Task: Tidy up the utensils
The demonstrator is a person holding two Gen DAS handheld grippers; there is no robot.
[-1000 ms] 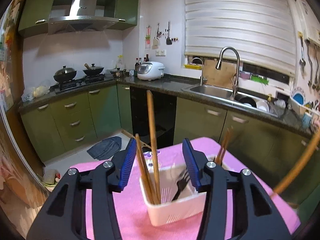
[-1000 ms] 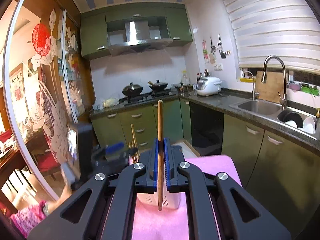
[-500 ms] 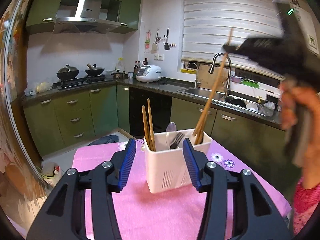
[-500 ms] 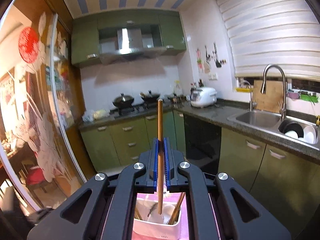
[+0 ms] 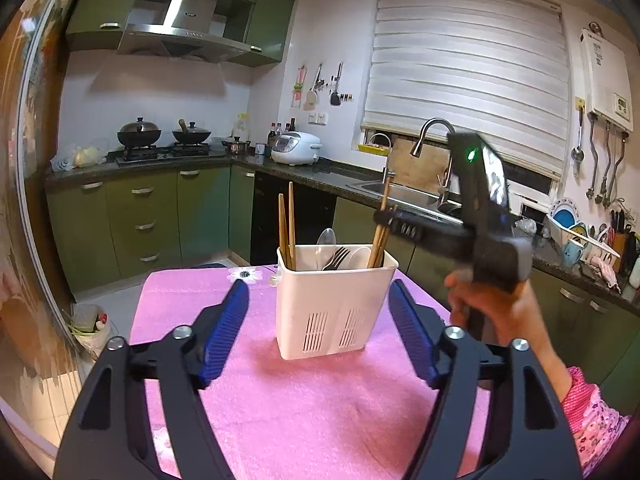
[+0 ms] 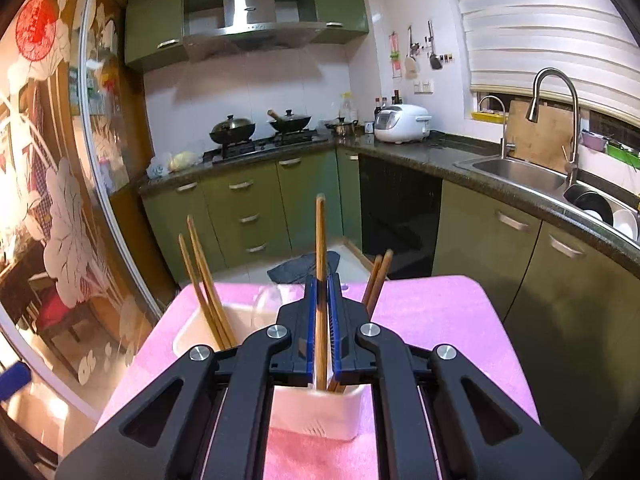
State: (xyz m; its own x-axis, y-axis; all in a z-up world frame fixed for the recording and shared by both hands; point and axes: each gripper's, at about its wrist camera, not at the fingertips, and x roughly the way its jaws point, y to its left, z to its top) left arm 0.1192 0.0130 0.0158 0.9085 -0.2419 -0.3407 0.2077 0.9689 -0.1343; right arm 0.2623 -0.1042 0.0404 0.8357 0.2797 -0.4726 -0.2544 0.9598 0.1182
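Over the white utensil caddy (image 5: pixel 334 300) on the pink cloth (image 5: pixel 320 408), the right gripper (image 6: pixel 320 320) is pinching one wooden chopstick (image 6: pixel 320 240), whose tip is now dipping into the caddy's right-hand compartment beside two others (image 5: pixel 378 240); 1 s ago it was hanging short of the rim. Left gripper (image 5: pixel 320 320) is idling w/ fingers spread, now backed off from the caddy. So insertion is prob. nearly done, w/ only letting go remaining.

No legible text, label or number anywhere.

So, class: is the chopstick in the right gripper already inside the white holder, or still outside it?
Inside: held upright, the chopstick has its lower end below the white holder rim, with the right gripper shut on it.
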